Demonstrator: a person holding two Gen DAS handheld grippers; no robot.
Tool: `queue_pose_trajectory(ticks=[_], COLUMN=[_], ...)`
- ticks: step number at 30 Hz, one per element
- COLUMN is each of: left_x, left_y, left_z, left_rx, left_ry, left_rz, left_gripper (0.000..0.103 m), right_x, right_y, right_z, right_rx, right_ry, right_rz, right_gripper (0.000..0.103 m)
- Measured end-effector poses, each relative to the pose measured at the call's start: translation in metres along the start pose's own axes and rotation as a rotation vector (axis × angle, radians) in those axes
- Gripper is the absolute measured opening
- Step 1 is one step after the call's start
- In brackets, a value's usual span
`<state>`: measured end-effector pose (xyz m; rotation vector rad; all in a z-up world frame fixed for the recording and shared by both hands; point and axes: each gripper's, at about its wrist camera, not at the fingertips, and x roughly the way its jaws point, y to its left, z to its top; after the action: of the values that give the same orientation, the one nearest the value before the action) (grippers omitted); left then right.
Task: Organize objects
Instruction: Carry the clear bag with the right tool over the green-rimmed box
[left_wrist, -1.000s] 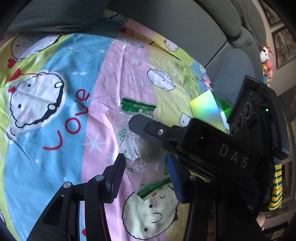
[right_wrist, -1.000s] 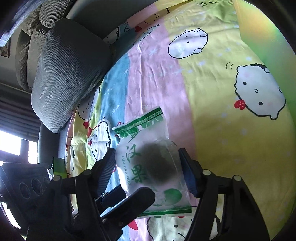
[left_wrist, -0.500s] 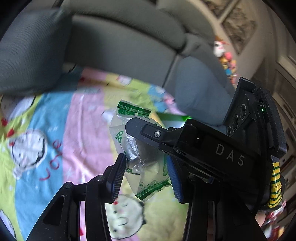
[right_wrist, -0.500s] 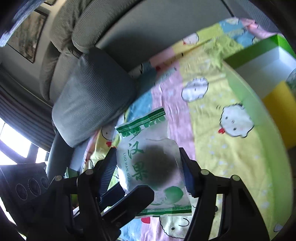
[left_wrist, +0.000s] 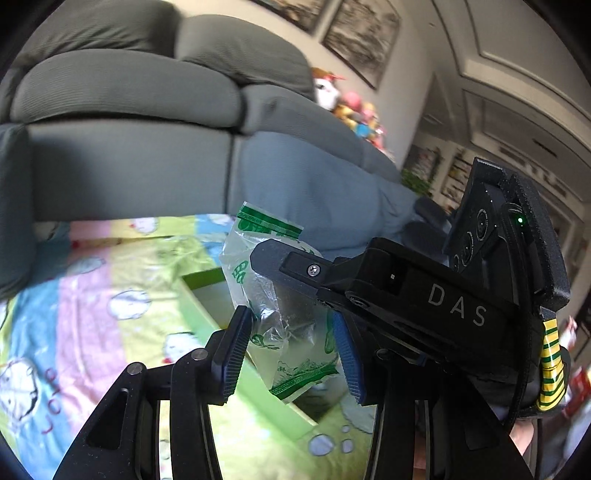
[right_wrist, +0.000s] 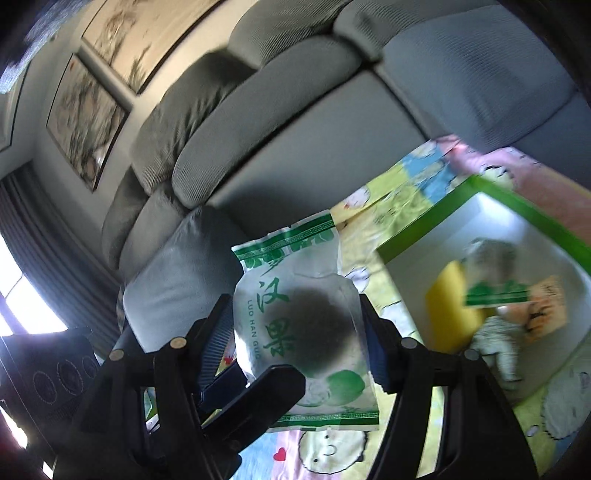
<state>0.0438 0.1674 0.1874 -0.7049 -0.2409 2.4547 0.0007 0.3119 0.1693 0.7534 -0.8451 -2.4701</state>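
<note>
Left gripper (left_wrist: 291, 343): matt black frame; two fingers with ribbed black pads (left_wrist: 234, 350) edged in blue; round silver pivot pins at the finger joints; open slots cut in the linkage arms.

Right gripper (right_wrist: 299, 343): same black build, ribbed pads edged in blue, pale round pivot pins (right_wrist: 176, 343) on the linkages. Seen from the left wrist view, its body (left_wrist: 454, 306) carried white "DAS" lettering, a silver cross-head screw (left_wrist: 314, 270) on a flat black finger, a block with three round recesses, a lit green lamp (left_wrist: 520, 220), and yellow tape with green stripes (left_wrist: 550, 365) along its rear edge.
</note>
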Motion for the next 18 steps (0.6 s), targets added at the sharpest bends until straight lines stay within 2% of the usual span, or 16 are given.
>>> queue_pose_trajectory(ticks=[5, 8, 13, 18], left_x=[0.030, 0.047, 0.072, 0.088], left_y=[-0.027, -0.037, -0.036, -0.028], left_z=[0.009, 0.007, -0.001, -0.010], left_rx=[0.094, 0.118, 0.071, 0.016], left_ry=[0.063, 0.081, 0.133, 0.185], left_rz=[-0.058, -0.080, -0.130, -0.147], left_gripper=[0.047, 0.047, 0.047, 0.047], right_x=[-0.024, -0.034, -0.041, -0.033], right_y=[-0.030, -0.045, -0.070, -0.087], right_z=[0.005, 0.007, 0.004, 0.001], right_rx=[0.081, 0.133, 0.203, 0.256], right_ry=[-0.070, -0.092, -0.089, -0.047], right_rz=[-0.044, -0.066, -0.133, -0.194], right_gripper=[0.064, 0.064, 0.064, 0.064])
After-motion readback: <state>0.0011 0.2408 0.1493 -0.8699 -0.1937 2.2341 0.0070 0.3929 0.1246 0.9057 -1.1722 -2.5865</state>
